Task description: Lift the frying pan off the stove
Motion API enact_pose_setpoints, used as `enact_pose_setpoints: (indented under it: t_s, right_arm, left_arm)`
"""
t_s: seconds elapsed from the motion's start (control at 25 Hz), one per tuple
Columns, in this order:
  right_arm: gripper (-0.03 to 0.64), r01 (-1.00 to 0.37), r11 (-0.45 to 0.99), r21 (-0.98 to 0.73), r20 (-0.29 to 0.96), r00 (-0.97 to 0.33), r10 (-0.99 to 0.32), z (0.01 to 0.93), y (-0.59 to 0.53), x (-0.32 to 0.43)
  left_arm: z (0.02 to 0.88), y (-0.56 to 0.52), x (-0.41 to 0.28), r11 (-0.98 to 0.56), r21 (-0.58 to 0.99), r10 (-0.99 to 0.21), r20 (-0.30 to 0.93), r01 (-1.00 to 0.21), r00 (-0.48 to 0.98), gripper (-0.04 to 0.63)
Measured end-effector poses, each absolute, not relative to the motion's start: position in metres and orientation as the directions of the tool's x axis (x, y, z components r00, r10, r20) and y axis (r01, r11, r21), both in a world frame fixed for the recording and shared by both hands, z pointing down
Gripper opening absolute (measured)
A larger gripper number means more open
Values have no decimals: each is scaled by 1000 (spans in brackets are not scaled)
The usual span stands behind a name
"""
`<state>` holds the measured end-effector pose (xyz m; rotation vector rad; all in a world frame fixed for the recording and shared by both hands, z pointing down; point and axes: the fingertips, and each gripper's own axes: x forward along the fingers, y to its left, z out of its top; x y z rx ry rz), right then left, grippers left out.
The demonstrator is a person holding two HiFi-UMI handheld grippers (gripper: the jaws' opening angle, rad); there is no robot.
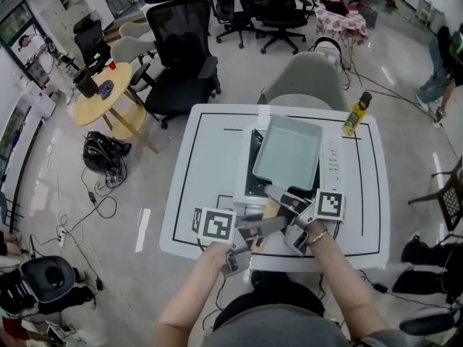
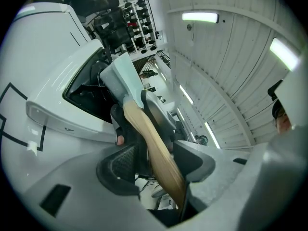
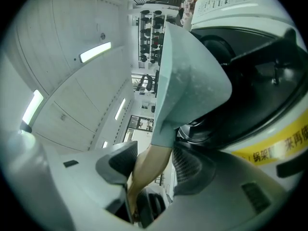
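Handling: the frying pan (image 1: 288,152) is a square, pale-green metal pan and rigid. It is judged moderately heavy, with its weight well forward of the grip, so the far edge will want to dip.
Hold point: the wooden handle (image 1: 270,210) is the only part fit to grasp. The wood is smooth and judged liable to twist between pads unless taken squarely and close to the pan.
Pan position: over the stove (image 1: 333,166), with the handle pointing toward the person. Whether the base is clear of the burner cannot be settled.
Right gripper (image 3: 150,163): jaws closed on the wooden handle just under the pan body, with a pad against each side.
Left gripper (image 2: 155,159): jaws spread round the same handle, farther back. The wood rests against one jaw and a gap shows at the other pad.
Surroundings: the stove stands on a white table (image 1: 199,194). A yellow bottle (image 1: 356,114) stands near the table's far right corner, well apart from the pan.
Head view only: the whole layout, both grippers side by side at the handle, and the pan's empty interior.
Right gripper view only: the pan's underside, the dark burner beneath it, and pad contact on the wood.
Left gripper view only: the gap at its own pad, and the handle's length running up to the pan.
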<state>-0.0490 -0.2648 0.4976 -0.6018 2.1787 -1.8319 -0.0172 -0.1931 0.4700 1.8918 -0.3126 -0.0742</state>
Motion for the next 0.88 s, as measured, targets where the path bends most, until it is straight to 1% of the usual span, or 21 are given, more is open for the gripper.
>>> enact_pose_setpoints:
  t_s: [0.24,0.44,0.52,0.88]
  right_arm:
    - [196,-127,137,-982,54,-895,-442,494,-266,-51]
    - [201,-137,169,-976,53,-903,-426,493,-265,-52]
    - [199,-134,182,-974,46,-906,-421,492,-264,-52]
    - [201,-120,203,-972,29,-914,-404,489,-264,-53]
  left_arm:
    - [469,-193,-13,-305,937,-243,99,-172,965,213]
    - [470,-191,-10,-319,928,-238,118,-192,964,167]
    - [470,-191,-9,-324,925,-239,125,-200,963,134]
    - [471,-191,-6,-339,911,-250,152,-234,956,126]
